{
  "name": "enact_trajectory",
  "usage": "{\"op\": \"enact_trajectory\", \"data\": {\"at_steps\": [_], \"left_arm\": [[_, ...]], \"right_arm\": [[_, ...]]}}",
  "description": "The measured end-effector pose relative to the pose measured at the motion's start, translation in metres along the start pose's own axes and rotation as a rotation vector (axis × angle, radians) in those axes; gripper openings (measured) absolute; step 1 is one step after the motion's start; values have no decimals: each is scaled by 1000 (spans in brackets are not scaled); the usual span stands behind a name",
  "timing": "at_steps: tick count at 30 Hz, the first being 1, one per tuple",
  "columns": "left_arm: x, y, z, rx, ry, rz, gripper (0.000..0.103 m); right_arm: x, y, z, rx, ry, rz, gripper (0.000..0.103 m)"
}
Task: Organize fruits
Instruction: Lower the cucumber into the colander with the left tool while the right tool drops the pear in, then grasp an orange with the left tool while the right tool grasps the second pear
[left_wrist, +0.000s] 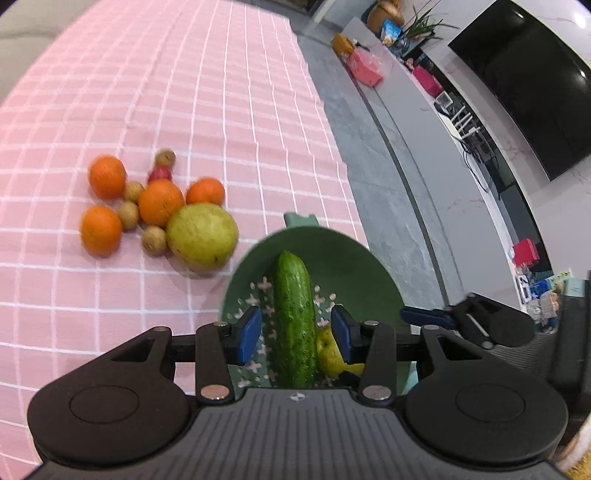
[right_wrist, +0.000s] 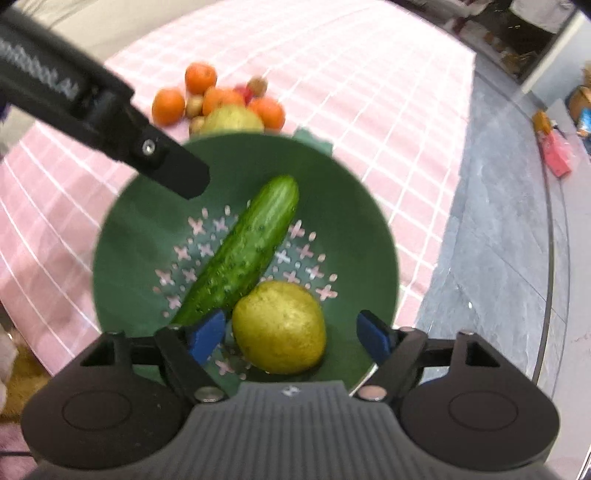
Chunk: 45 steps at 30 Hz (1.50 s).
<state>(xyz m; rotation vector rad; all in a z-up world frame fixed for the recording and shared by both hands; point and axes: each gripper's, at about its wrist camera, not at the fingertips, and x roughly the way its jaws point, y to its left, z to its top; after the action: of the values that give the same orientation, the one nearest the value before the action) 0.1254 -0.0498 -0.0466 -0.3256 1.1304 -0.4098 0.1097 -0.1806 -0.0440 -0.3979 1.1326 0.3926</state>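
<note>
Over the green bowl (right_wrist: 122, 229) now, both grippers looking down into it. A cucumber (right_wrist: 240, 251) lies slantwise across the bowl's perforated floor, where pale cross-shaped holes show, and a yellow-green pear (right_wrist: 279, 326) sits just beside its lower end, touching it or very nearly.

The right gripper (right_wrist: 291, 338) hangs above that pear with its blue-padded fingers (right_wrist: 375, 339) spread wide, a clear gap on either side of the fruit, nothing held. The left gripper (left_wrist: 297, 334) hovers over the cucumber, fingers (left_wrist: 249, 334) at a narrow-to-middling spread; the cucumber runs up between the pads in this view, but there is daylight on both sides, so no grip.

Out on the counter, on the pink checked cloth (left_wrist: 184, 92), the rest of the fruit waits in a tight cluster near the bowl: four oranges (left_wrist: 160, 202), a big yellow-green fruit (left_wrist: 202, 235), several small brown round fruits (left_wrist: 155, 240), and something small and red (left_wrist: 159, 173) tucked at the back.

Writing? The black arm of the left gripper crossing the right wrist view carries pale lettering (right_wrist: 37, 83), too blurred to read. A small emblem (left_wrist: 296, 396) sits on each gripper's ribbed body, not legible either
</note>
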Motion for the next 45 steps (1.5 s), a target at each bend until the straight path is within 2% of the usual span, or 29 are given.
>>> {"op": "enact_trajectory", "data": {"at_steps": [6, 11, 20, 25, 30, 34, 37, 42, 45], "left_arm": [[-27, -2, -8, 51, -86, 65, 53], [-38, 3, -13, 88, -117, 137, 54], [-59, 34, -15, 50, -181, 187, 56], [-68, 50, -16, 61, -217, 212, 56], [-74, 67, -14, 39, -249, 203, 59], [-66, 87, -12, -21, -241, 233, 59], [-58, 102, -9, -71, -234, 223, 58], [-47, 108, -4, -14, -221, 240, 59], [-41, 111, -3, 0, -216, 236, 58]], "right_arm": [[-25, 13, -8, 139, -126, 12, 82], [-35, 32, -3, 212, -203, 24, 82], [-34, 54, 12, 275, -311, 33, 82], [-31, 66, 25, 230, -333, 1, 82], [-23, 73, 42, 178, -337, 11, 82], [-17, 78, 55, 122, -344, 2, 82], [-11, 82, 66, 67, -340, -11, 82], [1, 86, 82, -30, -326, -7, 81], [12, 84, 91, -64, -303, 9, 74]]}}
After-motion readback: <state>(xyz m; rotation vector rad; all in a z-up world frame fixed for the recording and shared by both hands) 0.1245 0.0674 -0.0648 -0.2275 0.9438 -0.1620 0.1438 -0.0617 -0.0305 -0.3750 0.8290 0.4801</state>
